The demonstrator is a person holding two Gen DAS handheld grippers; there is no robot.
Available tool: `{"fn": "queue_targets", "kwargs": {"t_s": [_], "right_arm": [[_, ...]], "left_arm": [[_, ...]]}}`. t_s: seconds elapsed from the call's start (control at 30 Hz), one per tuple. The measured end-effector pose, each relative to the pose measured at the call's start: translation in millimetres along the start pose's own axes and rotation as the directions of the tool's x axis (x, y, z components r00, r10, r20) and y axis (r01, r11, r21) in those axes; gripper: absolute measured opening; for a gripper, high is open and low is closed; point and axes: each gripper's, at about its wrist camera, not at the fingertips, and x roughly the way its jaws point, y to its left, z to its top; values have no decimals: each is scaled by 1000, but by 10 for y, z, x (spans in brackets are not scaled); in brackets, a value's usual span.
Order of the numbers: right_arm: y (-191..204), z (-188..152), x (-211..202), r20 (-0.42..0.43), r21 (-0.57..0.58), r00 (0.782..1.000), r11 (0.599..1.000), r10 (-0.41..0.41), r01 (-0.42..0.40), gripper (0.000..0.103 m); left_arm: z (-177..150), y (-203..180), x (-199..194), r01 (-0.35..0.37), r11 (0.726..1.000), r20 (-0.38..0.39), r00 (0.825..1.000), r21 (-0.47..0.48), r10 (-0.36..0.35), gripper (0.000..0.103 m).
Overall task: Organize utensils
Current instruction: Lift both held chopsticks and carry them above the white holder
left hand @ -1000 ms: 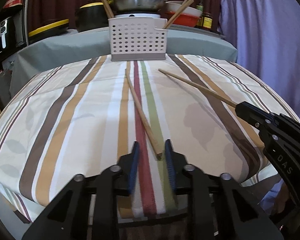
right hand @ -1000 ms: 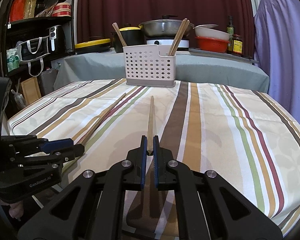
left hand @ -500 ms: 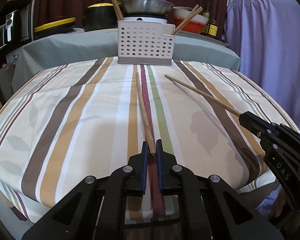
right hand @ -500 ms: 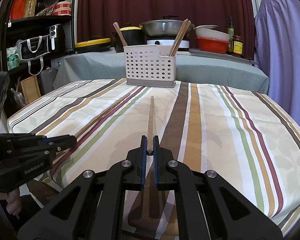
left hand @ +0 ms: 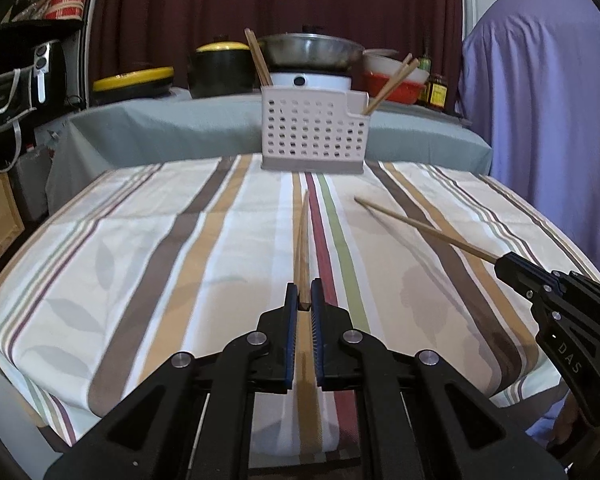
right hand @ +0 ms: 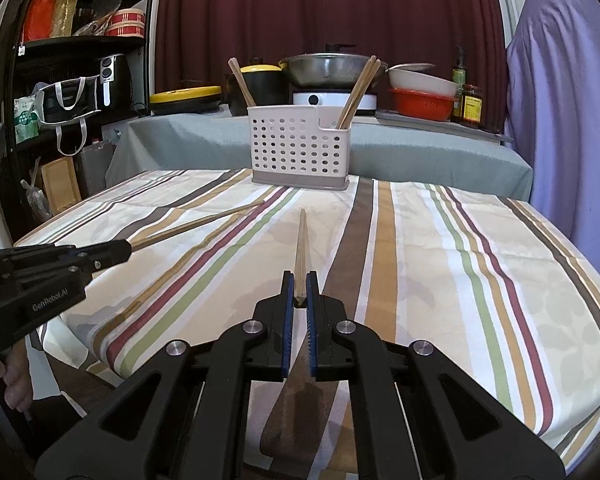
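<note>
Each gripper is clamped on the near end of one wooden chopstick. The left gripper (left hand: 305,300) has just finished closing, and its pads now pinch the left chopstick (left hand: 302,240), which runs straight away from the camera toward the far side. The right gripper (right hand: 300,292) is clenched on the right chopstick (right hand: 301,240) in the same way. Both sticks seem to hang just above the striped tablecloth (left hand: 140,260), though whether their far tips touch it is hard to tell from these views.

The white perforated utensil holder (left hand: 314,136) stands at the far edge of the cloth, well apart from both grippers, with chopsticks already leaning in its left and right compartments.

The main risk, as I judge it, lies in the grip: each stick is held only at its very end, so the long free length could pivot or slip between the pads on the way to the holder. A drooping tip might catch the cloth or strike the holder's wall rather than drop inside. The two sticks angle toward each other and could cross if both are carried in together
</note>
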Motion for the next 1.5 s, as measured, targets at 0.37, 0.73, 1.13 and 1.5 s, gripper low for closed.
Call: {"fn": "queue_targets", "kwargs": {"t_s": [0.37, 0.73, 1.13, 1.5], "right_arm": [[12, 167, -156, 56, -16, 998, 999, -30, 31, 6], [2, 432, -378, 133, -28, 990, 998, -47, 51, 6], [-64, 809, -521, 206, -21, 978, 999, -33, 38, 6], [-69, 1044, -509, 233, -25, 972, 999, -25, 31, 6]], "left_arm": [[180, 89, -217, -8, 1000, 110, 994, 0, 8, 7], [371, 181, -405, 0, 1000, 192, 981, -25, 5, 7], [701, 334, -644, 2, 998, 280, 960, -59, 14, 7], [984, 415, -752, 15, 997, 309, 951, -74, 9, 7]]}}
